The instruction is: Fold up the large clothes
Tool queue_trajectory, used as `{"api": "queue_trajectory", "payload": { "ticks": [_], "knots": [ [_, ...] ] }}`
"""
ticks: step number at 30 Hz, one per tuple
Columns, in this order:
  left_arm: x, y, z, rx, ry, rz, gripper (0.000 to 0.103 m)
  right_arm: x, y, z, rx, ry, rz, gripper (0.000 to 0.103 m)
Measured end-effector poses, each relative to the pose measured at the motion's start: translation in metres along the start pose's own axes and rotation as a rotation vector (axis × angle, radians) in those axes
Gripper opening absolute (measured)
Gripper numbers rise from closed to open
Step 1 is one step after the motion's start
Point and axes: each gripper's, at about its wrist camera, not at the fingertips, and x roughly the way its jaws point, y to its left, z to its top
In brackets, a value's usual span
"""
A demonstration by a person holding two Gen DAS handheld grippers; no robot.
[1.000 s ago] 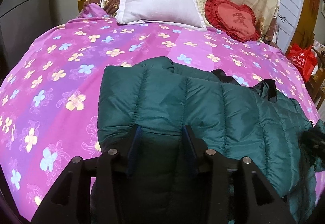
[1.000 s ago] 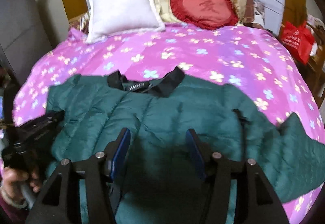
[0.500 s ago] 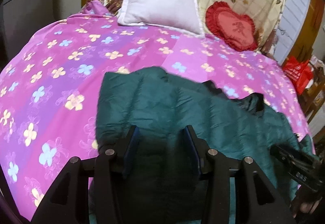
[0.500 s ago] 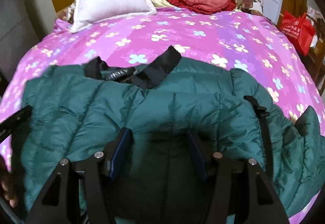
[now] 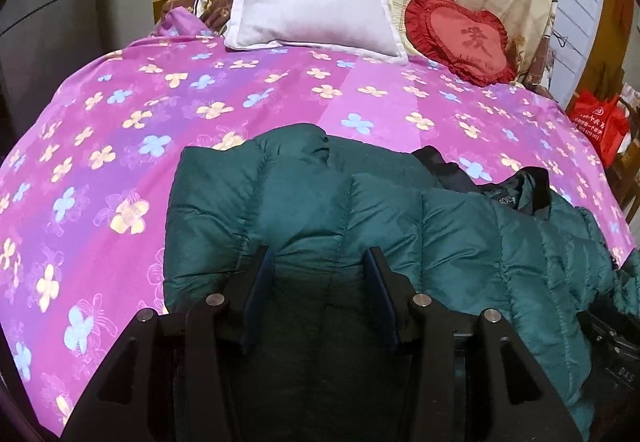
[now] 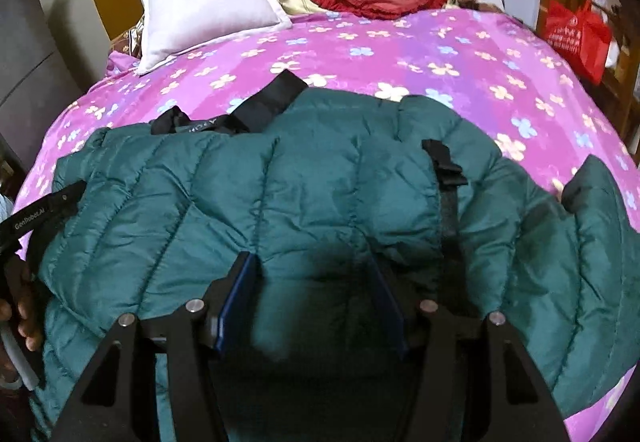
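Left wrist view: a dark green quilted puffer jacket (image 5: 360, 226) with a black collar is spread across the near edge of a bed covered by a pink and purple flowered sheet (image 5: 120, 129). A white pillow (image 5: 312, 1) and a red heart-shaped cushion (image 5: 460, 37) are propped at the far edge. The left gripper (image 5: 318, 274) is seen just above the jacket's near left part; its jaws have just been opening, and padded cloth lies between them without being pinched. In the right wrist view, the right gripper (image 6: 312, 286) is likewise unclenched, low over the jacket's middle, nothing grasped. The jacket is judged soft, light, bulky and slippery, springing back when pressed. A firm pinch at a seam or hem is advised, not at a puffed panel.
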Motion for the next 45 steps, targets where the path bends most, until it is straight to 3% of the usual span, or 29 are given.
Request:
{"api": "queue_trajectory", "payload": {
  "ticks": [8, 12, 25, 31, 45],
  "knots": [
    [0.000, -0.002, -0.001, 0.011, -0.015, 0.013, 0.037, -0.035, 0.001, -0.004, -0.021, -0.019, -0.003, 0.061],
    [-0.001, -0.002, -0.002, 0.012, -0.019, 0.012, 0.037, -0.024, 0.001, -0.012, -0.036, 0.010, -0.026, 0.061],
    [-0.005, -0.002, -0.002, 0.018, -0.015, 0.020, 0.037, -0.015, 0.008, -0.020, -0.053, -0.026, -0.063, 0.061],
    [-0.032, -0.004, -0.008, 0.054, 0.004, 0.037, 0.037, -0.036, 0.002, -0.019, 0.031, -0.040, -0.014, 0.067],
    [-0.088, -0.005, -0.029, 0.033, -0.004, 0.013, 0.037, -0.093, -0.016, -0.034, 0.072, -0.083, -0.026, 0.068]
  ]
}}
